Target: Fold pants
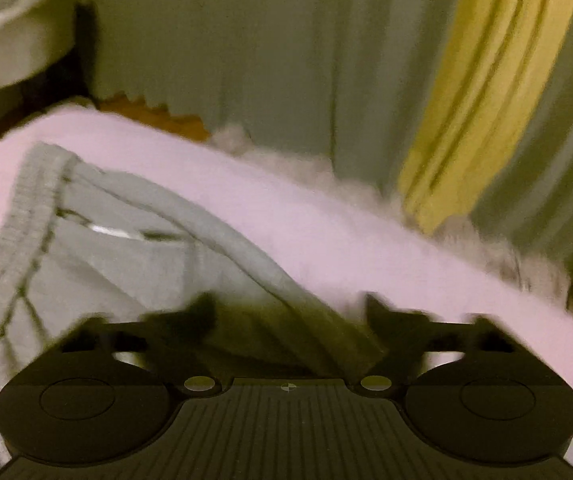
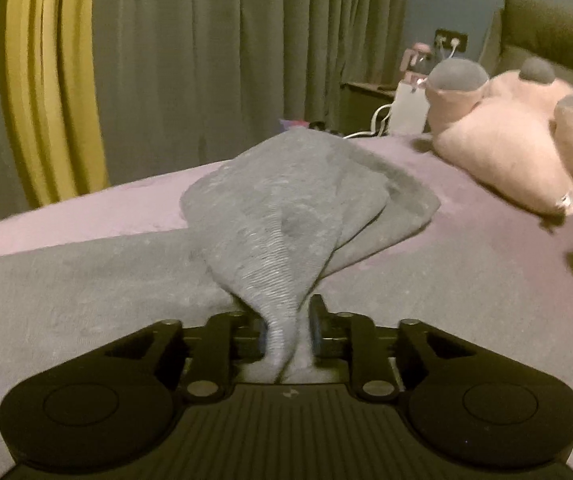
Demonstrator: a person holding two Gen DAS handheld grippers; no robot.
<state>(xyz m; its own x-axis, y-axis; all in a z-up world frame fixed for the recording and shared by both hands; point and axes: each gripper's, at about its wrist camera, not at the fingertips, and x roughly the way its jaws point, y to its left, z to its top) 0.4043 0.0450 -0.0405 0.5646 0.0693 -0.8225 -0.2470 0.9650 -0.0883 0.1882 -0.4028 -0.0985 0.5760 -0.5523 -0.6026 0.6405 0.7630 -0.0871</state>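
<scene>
— Pinching the ribbed cuff of the grey pants (image 2: 286, 216) between its two fingers, our right gripper (image 2: 286, 334) sits low in the middle of its frame; the jaws press in on the bunched cloth from both sides. Do we agree?

— We do. The fabric fans out above the grip and drapes back onto the pink bedspread (image 2: 466, 264), with more of the garment lying flat across the lower left of that frame.

— And our left gripper (image 1: 290, 320)?

— We see its fingers spread apart, with a fold of the pants (image 1: 134, 248) lying between them in the lower middle of the frame. The view is blurred, so we cannot tell whether the cloth touches either finger. The waistband with its drawstring runs up the left side.

— Any containers?

— We spot none that we can make out. On the bed at the right of the right wrist view lies a pink plush toy (image 2: 518, 136), and behind it a white device (image 2: 408, 110) with cables. Grey curtains (image 2: 206, 60) and a yellow one (image 2: 50, 80) hang behind.
</scene>
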